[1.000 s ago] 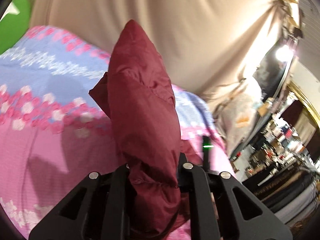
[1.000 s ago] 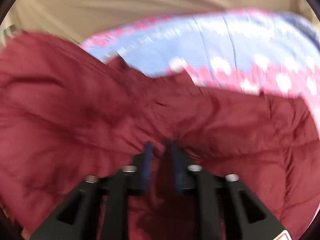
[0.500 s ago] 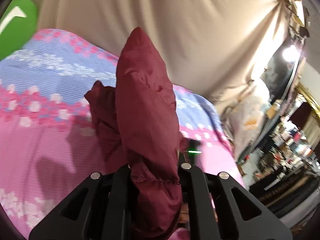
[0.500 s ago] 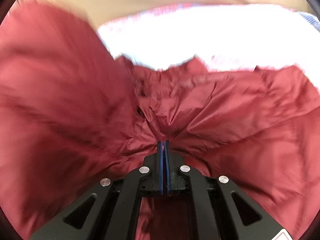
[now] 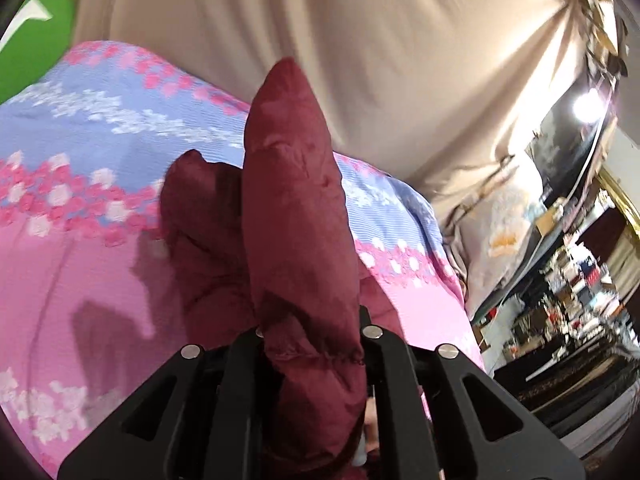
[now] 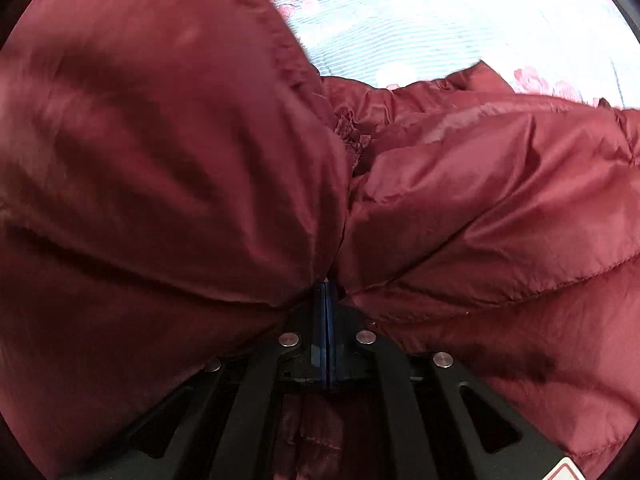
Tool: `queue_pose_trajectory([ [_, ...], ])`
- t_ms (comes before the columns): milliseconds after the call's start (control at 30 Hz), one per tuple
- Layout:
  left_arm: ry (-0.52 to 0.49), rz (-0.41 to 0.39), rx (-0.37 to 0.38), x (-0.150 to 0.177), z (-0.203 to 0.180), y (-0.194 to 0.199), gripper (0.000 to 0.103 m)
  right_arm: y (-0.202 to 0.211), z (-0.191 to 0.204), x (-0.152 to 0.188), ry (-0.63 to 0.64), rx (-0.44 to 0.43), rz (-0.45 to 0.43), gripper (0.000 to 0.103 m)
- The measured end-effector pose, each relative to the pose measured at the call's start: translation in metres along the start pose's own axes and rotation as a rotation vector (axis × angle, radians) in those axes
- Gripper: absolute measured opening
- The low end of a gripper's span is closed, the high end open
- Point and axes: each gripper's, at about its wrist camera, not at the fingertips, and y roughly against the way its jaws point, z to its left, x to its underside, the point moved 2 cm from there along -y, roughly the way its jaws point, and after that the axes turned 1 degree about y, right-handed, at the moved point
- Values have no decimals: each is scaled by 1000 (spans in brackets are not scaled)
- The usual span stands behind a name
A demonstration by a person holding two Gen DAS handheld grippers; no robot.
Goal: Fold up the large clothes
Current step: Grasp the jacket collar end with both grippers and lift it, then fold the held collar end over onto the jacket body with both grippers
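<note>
A dark red puffer jacket [image 5: 296, 208] stands up as a thick fold between the fingers of my left gripper [image 5: 312, 320], which is shut on it above the pink and blue flowered bedspread [image 5: 80, 240]. A second lobe of the jacket bulges to the left of that fold. In the right wrist view the jacket [image 6: 160, 160] fills nearly everything. My right gripper [image 6: 326, 292] is closing its jaws; the blue pads [image 6: 322, 320] meet, and the fabric's creases run together at their tips, where it is pinched. A strip of bedspread [image 6: 420, 20] shows beyond.
A beige curtain [image 5: 320, 40] hangs behind the bed. A green object [image 5: 32, 40] sits at the far left. To the right the bed ends, and a cluttered room [image 5: 580, 280] with a bright lamp [image 5: 588, 108] lies past it.
The right gripper's pads were apart around the fabric and have come together on it, and the jacket now fills more of that view. The left gripper shifted slightly, still holding its fold.
</note>
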Motion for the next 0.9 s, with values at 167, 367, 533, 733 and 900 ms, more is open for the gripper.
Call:
queue_pose_trajectory([
  [167,-29,57,55,0,-29,-37,10,86,-41,14,-96,25,-141,6],
  [367,-61,114,86,14,-54,-68,10,172,-130,68,-301,166,-268,6],
  [533,-112,199,76,34,-91,-114,10,142,-147,71,-295,130,-212,3],
  [733,-144,295,19,63,-118,-185,25,137,-149,72,-317,75,-231,2],
  [900,-57,337,188,74,-132,-196,72,198,-177,95,-371,60,-320,8],
])
